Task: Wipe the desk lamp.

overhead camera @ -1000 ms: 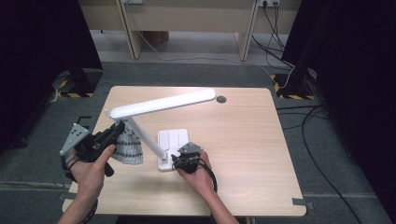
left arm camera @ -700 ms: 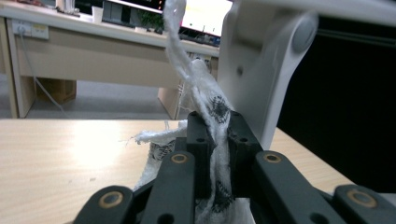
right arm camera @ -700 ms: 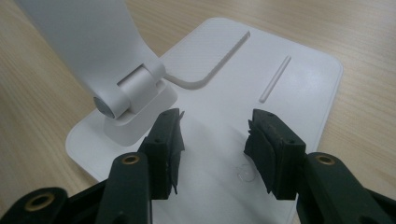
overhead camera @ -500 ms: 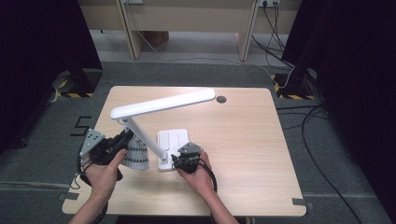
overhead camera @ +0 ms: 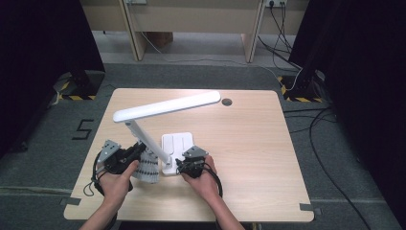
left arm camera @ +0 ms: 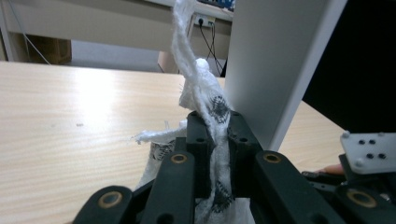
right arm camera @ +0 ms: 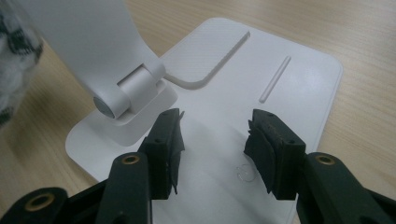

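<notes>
- white cloth (overhead camera: 146, 167) with dark print sits pinched between the jaws of the left gripper (overhead camera: 139, 155), which are nearly closed on it; in the left gripper view the cloth (left arm camera: 205, 107) bunches up right against the lamp arm (left arm camera: 275, 70).
- compared with 1 second ago, the left hand (overhead camera: 115, 184) has dropped lower and drawn in toward the near edge of the table (overhead camera: 249, 143), so the cloth now hangs just beside the lower part of the lamp arm (overhead camera: 148, 141), close to the base (overhead camera: 178, 143).
- i take this as a wipe running down the arm, with the stroke near its bottom end.
- the right gripper (overhead camera: 184, 167) has not moved: its jaws stand apart over the near end of the base (right arm camera: 261, 93), beside the hinge (right arm camera: 126, 93), with nothing clamped between them.
- it seems to be steadying the lamp; whether the pads (right arm camera: 170, 140) actually press on the base i cannot tell.
- the lamp head (overhead camera: 167, 106) stays raised, pointing toward the far side.
</notes>
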A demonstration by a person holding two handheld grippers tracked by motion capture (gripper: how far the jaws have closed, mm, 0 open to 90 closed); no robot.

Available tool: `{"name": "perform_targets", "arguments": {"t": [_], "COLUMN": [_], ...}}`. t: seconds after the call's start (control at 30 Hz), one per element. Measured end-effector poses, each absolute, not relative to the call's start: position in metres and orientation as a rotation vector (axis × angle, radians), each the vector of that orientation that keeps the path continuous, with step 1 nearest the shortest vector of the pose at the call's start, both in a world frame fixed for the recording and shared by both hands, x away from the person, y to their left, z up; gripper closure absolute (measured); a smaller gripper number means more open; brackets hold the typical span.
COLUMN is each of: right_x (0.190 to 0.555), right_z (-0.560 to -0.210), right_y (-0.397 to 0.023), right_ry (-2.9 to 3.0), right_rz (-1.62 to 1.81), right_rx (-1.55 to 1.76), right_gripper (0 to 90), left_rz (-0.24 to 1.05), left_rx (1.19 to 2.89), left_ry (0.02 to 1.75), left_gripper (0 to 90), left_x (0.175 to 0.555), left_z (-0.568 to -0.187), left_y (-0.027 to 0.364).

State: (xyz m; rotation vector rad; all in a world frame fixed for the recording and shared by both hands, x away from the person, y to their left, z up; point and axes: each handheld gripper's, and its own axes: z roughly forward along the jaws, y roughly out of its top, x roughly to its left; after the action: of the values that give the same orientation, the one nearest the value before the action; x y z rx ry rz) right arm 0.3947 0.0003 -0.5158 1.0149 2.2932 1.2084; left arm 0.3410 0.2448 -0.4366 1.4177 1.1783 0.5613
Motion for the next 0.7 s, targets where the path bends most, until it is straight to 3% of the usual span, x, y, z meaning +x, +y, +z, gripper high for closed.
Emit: {"name": "perform_targets", "arguments": {"t": [0.7], "right_x": [0.395], "right_z": [-0.516], "right_y": [0.0], "right_ry": [2.293], "right_rz": [1.209], "right_rx": [1.014], "right_gripper": [54.1], "left_rz": [0.447], "left_rx": [1.56], "left_ry": [1.226], "left_gripper": [81.7], "left_x": [0.35], "left_z": [-0.477], "left_y": [0.233]}}
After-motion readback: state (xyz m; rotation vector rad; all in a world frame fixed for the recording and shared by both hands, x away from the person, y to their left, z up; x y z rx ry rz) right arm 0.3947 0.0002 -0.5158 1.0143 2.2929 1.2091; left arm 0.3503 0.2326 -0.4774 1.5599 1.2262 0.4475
